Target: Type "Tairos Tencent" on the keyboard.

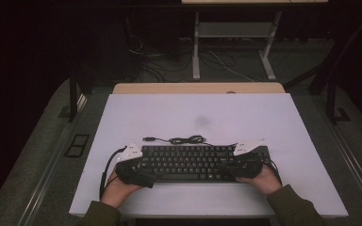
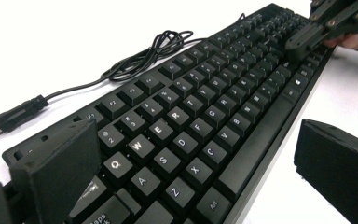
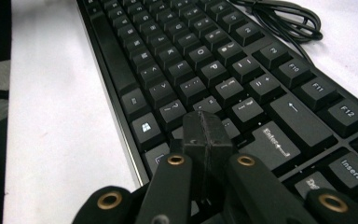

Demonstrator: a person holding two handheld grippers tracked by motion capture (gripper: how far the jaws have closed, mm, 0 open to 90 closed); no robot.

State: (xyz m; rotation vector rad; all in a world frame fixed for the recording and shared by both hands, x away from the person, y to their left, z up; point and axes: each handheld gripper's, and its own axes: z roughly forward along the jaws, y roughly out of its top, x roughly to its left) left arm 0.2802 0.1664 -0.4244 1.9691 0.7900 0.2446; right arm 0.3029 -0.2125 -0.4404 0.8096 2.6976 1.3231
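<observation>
I see open white table (image 1: 198, 110) beyond the keyboard (image 1: 193, 162). Just behind the keyboard its coiled cable (image 1: 184, 140) blocks the way. Both side margins look passable.

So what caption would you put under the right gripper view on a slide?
Shut claw poised over the right end of a black keyboard, near its Enter key, coiled cable behind.
</observation>
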